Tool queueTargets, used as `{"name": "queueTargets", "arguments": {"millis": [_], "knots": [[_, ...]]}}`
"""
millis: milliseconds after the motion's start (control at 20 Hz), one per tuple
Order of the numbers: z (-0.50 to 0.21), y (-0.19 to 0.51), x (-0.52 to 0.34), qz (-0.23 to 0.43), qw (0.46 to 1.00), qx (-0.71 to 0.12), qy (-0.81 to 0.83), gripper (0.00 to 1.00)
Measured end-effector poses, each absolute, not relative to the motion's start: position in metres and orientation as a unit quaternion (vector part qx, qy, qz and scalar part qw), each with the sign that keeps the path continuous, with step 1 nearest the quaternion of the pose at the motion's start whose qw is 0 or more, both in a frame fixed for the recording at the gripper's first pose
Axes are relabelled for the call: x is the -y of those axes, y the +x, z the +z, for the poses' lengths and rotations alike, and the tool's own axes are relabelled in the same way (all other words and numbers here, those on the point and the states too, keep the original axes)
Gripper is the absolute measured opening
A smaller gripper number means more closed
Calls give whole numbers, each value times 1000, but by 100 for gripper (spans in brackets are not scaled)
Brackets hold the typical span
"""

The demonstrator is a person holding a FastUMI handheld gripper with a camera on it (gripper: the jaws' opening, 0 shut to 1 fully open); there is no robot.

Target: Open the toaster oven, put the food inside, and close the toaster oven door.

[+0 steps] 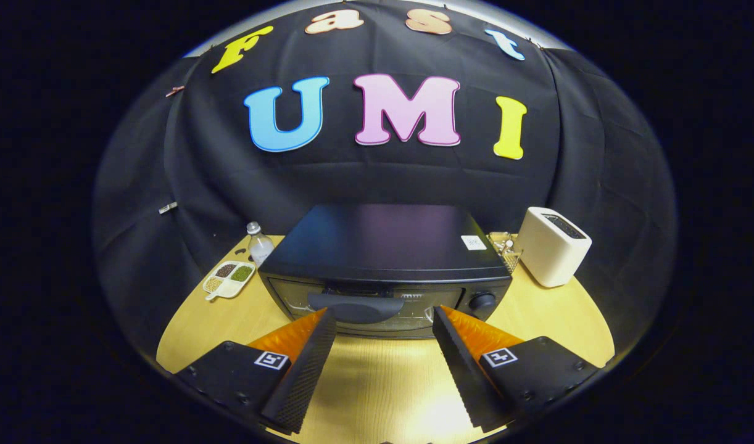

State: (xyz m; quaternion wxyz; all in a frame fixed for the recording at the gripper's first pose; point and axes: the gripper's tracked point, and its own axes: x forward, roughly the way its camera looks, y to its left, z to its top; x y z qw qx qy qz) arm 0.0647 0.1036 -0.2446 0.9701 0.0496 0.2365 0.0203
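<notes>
Evidently, I had the tool [383, 320] squared to the front of the toaster oven [386, 259], its fingers spread wide with nothing between them but bare bench [377, 382]. The fingertips stood just short of the oven's door [377, 305], one to either side of the door handle [355, 306], which I judged a fit line for a reach at that handle.

The door was shut, flush with the oven's face, and the handle ran across its upper part. A control knob [482, 301] sat on the face beside the door.

The oven stood in the middle of the bench, close against the booth's wall. A sectioned dish [229, 279] of what looked like dried grains or beans lay off to one side with a small bottle [260, 243] behind it; a pale slot toaster [553, 246] stood on the other side, with a small wire rack [506, 246] of items I could not identify between it and the oven.

I could not pick out the food with any certainty. The door glass was dark and reflective, so the interior was unreadable; the shut door fitted either food already loaded or food elsewhere. The oven's body also hid the bench behind it.
</notes>
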Motion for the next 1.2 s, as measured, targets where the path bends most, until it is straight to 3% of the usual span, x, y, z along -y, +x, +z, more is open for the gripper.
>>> {"name": "queueTargets", "arguments": {"millis": [750, 1200], "knots": [[-109, 3, -49, 2, 990, -125, 72, 97], [-88, -13, -34, -9, 992, -107, 71, 97]]}}
